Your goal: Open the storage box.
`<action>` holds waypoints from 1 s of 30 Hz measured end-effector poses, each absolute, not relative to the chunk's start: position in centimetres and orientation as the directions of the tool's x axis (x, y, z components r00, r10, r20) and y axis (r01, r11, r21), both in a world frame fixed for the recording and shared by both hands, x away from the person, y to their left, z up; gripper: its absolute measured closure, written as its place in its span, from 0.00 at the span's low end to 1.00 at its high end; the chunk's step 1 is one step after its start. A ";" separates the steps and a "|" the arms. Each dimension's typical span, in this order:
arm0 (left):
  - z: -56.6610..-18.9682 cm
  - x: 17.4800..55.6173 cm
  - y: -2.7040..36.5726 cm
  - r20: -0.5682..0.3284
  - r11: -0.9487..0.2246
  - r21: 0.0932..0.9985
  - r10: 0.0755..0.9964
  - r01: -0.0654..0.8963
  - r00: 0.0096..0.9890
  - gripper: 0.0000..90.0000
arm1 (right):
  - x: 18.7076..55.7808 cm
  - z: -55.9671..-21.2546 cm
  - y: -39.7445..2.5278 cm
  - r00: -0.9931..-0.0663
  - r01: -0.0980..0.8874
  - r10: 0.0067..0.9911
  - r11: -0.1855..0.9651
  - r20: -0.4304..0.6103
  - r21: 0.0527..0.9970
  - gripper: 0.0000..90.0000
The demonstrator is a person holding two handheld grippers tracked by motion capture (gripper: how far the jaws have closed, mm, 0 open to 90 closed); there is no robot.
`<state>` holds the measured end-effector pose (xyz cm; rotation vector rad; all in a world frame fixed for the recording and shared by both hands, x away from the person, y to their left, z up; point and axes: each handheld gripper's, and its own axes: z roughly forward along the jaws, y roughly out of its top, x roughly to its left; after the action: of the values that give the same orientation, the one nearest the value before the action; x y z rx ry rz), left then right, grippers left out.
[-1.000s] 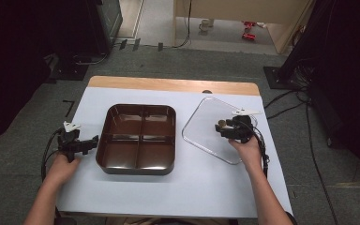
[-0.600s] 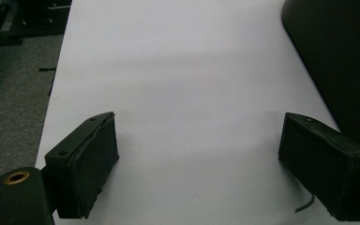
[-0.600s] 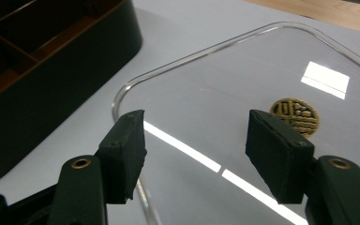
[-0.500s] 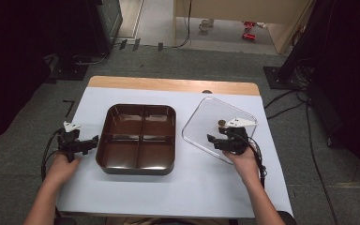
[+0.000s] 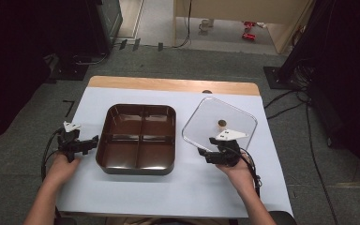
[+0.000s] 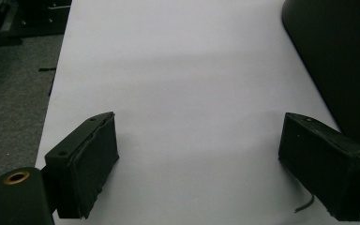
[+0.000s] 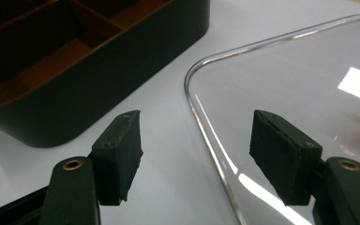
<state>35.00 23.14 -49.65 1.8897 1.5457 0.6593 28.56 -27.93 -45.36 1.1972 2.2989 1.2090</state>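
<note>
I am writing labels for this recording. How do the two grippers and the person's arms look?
Both grippers, left gripper and right gripper, are black with two blocky black jaws, brass-coloured rivets at the jaw bases, a pale three-cornered plate on top and a black trailing cable. The forearms are bare, with no sleeves visible.

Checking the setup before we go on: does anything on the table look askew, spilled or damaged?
Only the clear lid: it lies off the brown tray, to its right, turned askew to the table's edges. The tray's compartments look empty; no spills or damage visible.

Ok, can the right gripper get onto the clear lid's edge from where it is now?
Probably yes: the right gripper is open, its jaws straddle the clear lid rim, and nothing lies between them.
</note>
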 end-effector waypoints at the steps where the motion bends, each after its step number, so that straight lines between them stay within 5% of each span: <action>1: -49.6 35.0 23.1 0.003 -0.139 0.719 0.980 0.681 0.197 0.13 | 28.5 -45.5 -27.6 -0.620 0.542 0.778 0.325 0.107 0.775 0.38; 30: -49.6 35.0 23.1 0.003 -0.139 0.719 0.980 0.681 0.197 0.13 | 27.9 -49.7 -22.7 -0.671 0.538 0.738 0.414 0.076 0.734 0.42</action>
<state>35.00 23.14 -49.65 1.8899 1.5457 0.6593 27.91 -22.75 -49.75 1.1155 2.4127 1.1074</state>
